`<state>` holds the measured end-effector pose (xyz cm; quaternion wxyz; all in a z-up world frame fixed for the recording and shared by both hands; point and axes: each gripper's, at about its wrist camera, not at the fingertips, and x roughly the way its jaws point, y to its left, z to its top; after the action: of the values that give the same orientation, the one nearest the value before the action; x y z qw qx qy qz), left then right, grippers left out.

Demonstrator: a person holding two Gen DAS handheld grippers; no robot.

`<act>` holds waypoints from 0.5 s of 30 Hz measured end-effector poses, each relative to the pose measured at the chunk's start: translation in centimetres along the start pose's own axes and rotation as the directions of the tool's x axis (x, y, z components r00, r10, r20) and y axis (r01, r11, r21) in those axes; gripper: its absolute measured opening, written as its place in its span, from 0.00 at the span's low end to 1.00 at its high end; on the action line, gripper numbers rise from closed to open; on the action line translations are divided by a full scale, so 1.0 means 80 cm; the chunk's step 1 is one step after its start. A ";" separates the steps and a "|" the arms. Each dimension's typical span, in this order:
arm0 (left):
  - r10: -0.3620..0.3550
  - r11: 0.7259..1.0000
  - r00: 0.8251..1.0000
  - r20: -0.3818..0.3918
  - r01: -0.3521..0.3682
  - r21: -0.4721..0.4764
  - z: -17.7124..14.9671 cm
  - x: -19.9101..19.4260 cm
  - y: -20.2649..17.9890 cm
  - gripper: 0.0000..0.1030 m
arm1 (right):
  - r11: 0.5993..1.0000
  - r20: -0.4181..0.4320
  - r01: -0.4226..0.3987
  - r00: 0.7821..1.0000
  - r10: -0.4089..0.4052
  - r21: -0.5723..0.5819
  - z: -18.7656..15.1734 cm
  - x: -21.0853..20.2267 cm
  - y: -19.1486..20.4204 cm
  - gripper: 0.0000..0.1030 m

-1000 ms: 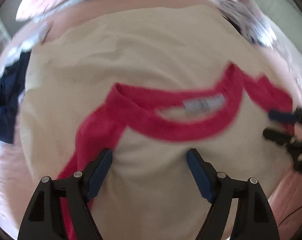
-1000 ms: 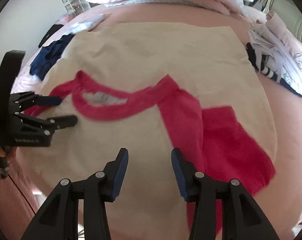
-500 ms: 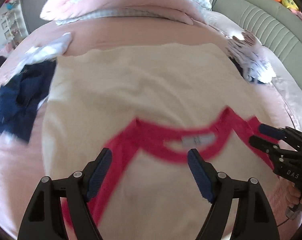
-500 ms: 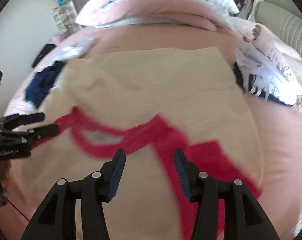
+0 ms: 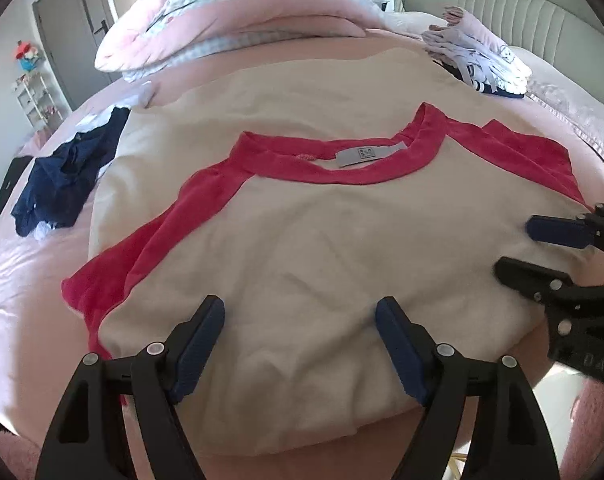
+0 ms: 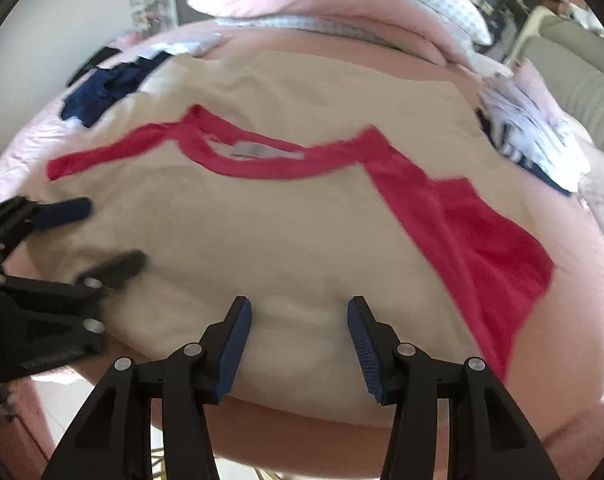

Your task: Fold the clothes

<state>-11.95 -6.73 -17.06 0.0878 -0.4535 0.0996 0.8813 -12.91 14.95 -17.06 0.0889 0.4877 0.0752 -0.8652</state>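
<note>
T-shirt (image 5: 322, 240), cream body with red collar and red raglan sleeves, lies flat on the bed (image 5: 17, 320). The collar points away from both cameras. The hem edge lies nearest, at the bed's near edge. A cream cloth (image 5: 302, 84) lies spread beneath it.

Left hand-held gripper (image 5: 299, 324): fingers spread, nothing between them, positioned over the hem on the left half of the body. Right hand-held gripper (image 6: 299, 322): fingers spread, nothing between them, positioned over the hem on the right half.

The long axis of the shirt runs from the hem straight ahead to the collar. The left sleeve (image 5: 113, 264) is nearer the left gripper. The right sleeve (image 6: 482, 248) is nearer the right gripper.

No fold is visible in the body. Whether the hem or a sleeve is the next grasp point cannot be settled from these views.
</note>
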 end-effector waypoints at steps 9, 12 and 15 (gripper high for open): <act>-0.089 0.985 0.985 0.149 0.109 -0.135 -0.033 -0.054 0.023 0.75 | 0.988 -0.046 0.081 0.996 -0.075 0.130 -0.014 -0.019 -0.032 0.48; -0.096 0.985 0.982 0.160 0.117 -0.125 -0.029 -0.055 0.017 0.75 | 0.984 -0.018 0.034 0.999 -0.031 0.172 -0.004 -0.039 -0.025 0.49; -0.089 0.988 0.992 0.090 0.099 -0.114 -0.028 -0.033 0.013 0.75 | 0.988 0.006 0.032 0.999 -0.033 0.154 -0.001 -0.044 -0.017 0.49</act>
<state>-8.91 -8.52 -16.07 0.1065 -0.4242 0.0217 0.8990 -11.36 16.56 -14.01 0.0371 0.4880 0.0159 -0.8719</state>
